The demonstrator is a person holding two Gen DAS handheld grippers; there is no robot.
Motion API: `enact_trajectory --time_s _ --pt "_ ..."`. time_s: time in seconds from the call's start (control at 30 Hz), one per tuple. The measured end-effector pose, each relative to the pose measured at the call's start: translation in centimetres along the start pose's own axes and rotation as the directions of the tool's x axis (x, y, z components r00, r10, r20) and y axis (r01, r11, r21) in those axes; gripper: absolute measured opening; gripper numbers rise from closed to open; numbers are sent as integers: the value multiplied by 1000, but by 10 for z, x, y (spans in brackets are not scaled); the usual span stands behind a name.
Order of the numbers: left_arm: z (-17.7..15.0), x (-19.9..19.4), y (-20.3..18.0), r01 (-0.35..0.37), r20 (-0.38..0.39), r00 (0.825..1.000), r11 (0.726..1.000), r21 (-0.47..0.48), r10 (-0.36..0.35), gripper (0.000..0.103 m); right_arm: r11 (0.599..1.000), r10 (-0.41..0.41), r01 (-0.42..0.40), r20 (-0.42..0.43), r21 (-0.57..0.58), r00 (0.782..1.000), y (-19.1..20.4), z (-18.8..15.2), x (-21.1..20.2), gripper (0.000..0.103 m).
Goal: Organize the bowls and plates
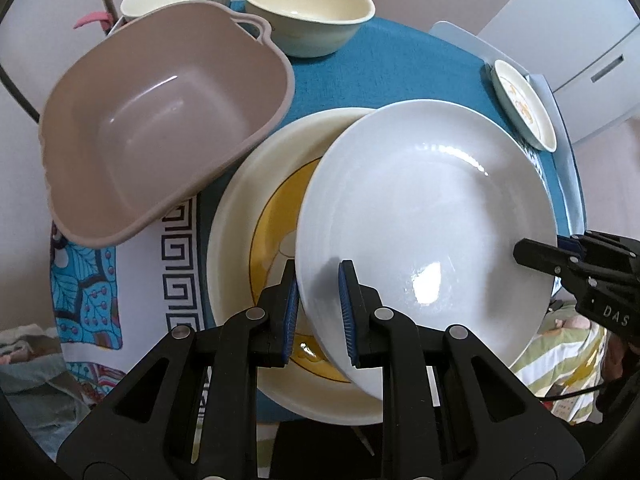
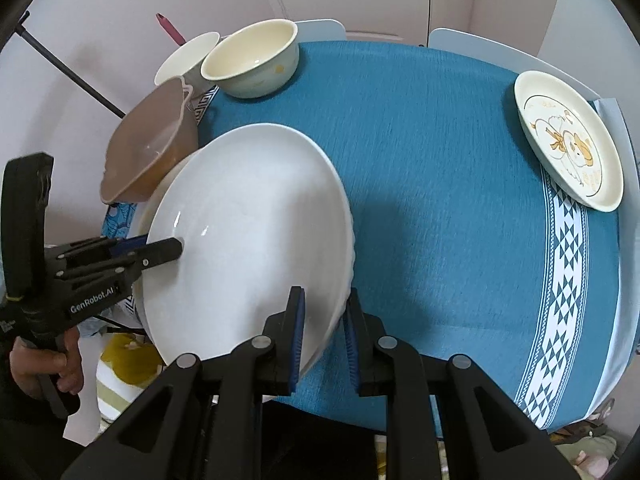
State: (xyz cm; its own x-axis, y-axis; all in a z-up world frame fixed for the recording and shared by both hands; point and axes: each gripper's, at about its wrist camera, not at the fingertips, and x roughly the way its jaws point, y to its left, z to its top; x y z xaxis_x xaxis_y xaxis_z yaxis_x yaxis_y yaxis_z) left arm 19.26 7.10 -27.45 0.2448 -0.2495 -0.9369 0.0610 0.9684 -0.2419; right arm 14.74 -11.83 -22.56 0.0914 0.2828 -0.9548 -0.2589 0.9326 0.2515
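Both grippers, left gripper point(image 1: 319, 296) and right gripper point(image 2: 323, 322), pinch opposite rims of the white plate point(image 1: 424, 216), held tilted just above the yellow-patterned plate point(image 1: 256, 216); judged next: level it, lower, release.

i read "genrobot.ai" in white on the black body of my left gripper point(image 2: 162, 251), and the letters "das" on my right gripper point(image 1: 536, 256).
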Motion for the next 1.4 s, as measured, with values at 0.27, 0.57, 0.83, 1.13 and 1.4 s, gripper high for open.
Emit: enact_trajectory --time_s 0.27,0.57,0.83,1.13,1.4 --pt "1 8 -9 -56 -6 998 998 37 56 17 999 -30 30 -4 -25 1000 6 -4 4 17" --pt "-5 9 -26 -217 41 976 969 121 214 17 990 -84 81 -21 -117 996 19 -6 8 17" --pt "-18 2 -35 -370 98 929 910 188 358 17 979 -100 92 -33 -182 994 32 -10 19 17" --pt "-21 -5 -37 -422 125 906 886 192 405 17 967 -119 108 -35 -233 992 42 -11 23 17" --pt "-26 -10 -37 -421 131 906 888 186 402 17 960 -125 114 -28 -256 992 48 -13 22 17"
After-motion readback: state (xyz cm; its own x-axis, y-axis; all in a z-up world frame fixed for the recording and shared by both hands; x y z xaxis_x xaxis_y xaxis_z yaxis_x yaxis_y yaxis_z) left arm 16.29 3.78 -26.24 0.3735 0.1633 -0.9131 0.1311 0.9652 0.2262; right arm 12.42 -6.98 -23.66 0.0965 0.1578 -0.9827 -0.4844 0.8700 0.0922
